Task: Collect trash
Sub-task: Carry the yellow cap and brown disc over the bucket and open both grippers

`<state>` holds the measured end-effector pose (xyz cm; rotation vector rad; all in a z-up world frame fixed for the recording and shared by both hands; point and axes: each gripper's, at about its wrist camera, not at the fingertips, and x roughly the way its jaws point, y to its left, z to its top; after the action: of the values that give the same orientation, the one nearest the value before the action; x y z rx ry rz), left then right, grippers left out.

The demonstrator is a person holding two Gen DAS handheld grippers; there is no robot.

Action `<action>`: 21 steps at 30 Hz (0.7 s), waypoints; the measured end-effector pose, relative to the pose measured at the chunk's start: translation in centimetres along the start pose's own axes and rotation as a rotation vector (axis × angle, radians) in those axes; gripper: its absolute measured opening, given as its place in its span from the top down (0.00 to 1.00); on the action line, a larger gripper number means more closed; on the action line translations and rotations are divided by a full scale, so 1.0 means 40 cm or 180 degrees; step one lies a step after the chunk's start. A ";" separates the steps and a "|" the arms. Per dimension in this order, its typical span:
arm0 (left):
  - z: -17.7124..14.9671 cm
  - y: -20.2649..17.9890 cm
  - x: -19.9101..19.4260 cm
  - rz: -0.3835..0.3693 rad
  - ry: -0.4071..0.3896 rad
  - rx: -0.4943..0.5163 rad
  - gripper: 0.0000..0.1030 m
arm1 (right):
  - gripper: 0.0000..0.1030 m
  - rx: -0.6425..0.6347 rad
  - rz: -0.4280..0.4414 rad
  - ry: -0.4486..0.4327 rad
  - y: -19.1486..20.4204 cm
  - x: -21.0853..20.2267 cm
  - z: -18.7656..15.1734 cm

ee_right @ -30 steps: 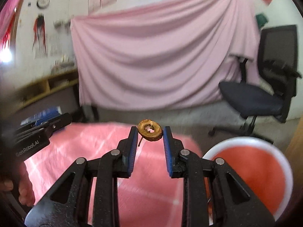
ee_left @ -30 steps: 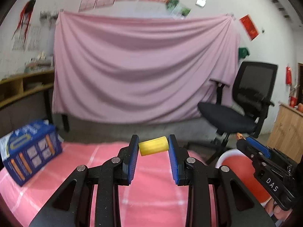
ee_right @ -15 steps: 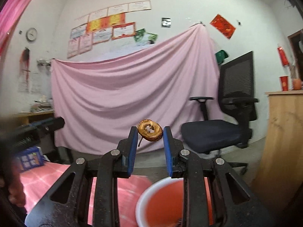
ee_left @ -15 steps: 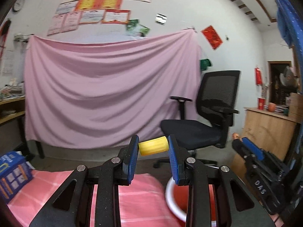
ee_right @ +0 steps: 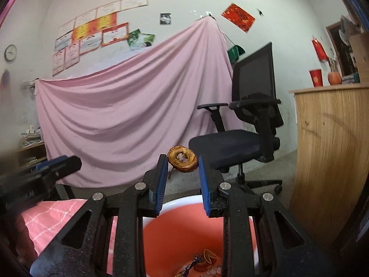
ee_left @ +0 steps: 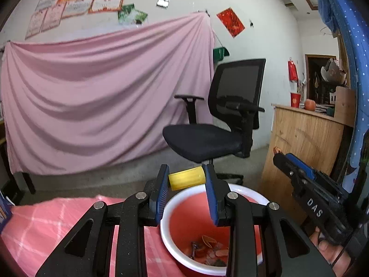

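Note:
My left gripper (ee_left: pixel 186 180) is shut on a small yellow cylinder (ee_left: pixel 186 181) and holds it above the far rim of a red bin with a white rim (ee_left: pixel 249 196). My right gripper (ee_right: pixel 182 162) is shut on a brown ring-shaped scrap (ee_right: pixel 182 158), held above the same bin (ee_right: pixel 184 226). Several scraps and wrappers lie in the bin's bottom (ee_left: pixel 207 251). The right gripper also shows at the right of the left wrist view (ee_left: pixel 299 175). The left gripper shows blurred at the left of the right wrist view (ee_right: pixel 46 170).
A table with a pink checked cloth (ee_left: pixel 46 226) lies left of the bin. A black office chair (ee_left: pixel 219 136) stands behind it. A wooden cabinet (ee_left: pixel 304 143) stands to the right. A pink sheet (ee_left: pixel 92 97) hangs on the back wall.
Both grippers have swung right, off the pink table and over the red bin, each still holding its item. The blue box has almost left the left view.

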<state>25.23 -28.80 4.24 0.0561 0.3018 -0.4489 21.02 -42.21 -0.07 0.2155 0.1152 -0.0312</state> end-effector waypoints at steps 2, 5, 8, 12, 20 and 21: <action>-0.007 -0.004 0.021 -0.0005 0.0104 -0.0029 0.74 | 0.56 0.0047 -0.0002 0.0090 -0.012 0.007 -0.006; -0.018 -0.007 0.036 -0.0022 0.0213 -0.0041 0.74 | 0.56 0.0113 0.0012 0.0325 -0.025 0.033 -0.018; -0.032 -0.013 0.064 -0.0042 0.0396 -0.0011 0.74 | 0.56 0.0154 -0.0060 0.0615 -0.034 0.067 -0.042; -0.057 -0.017 0.093 -0.0129 0.0623 -0.0030 0.74 | 0.56 0.0267 -0.0076 0.0935 -0.052 0.101 -0.076; -0.098 -0.021 0.126 -0.0204 0.0876 -0.0079 0.74 | 0.56 0.0306 -0.0076 0.1209 -0.065 0.127 -0.108; -0.105 -0.020 0.130 -0.0218 0.0895 -0.0102 0.74 | 0.56 0.0312 -0.0078 0.1225 -0.066 0.130 -0.109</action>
<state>28.18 -31.20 -1.32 0.0780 0.5887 -0.5045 25.59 -43.95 -5.45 0.3165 0.5004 -0.0196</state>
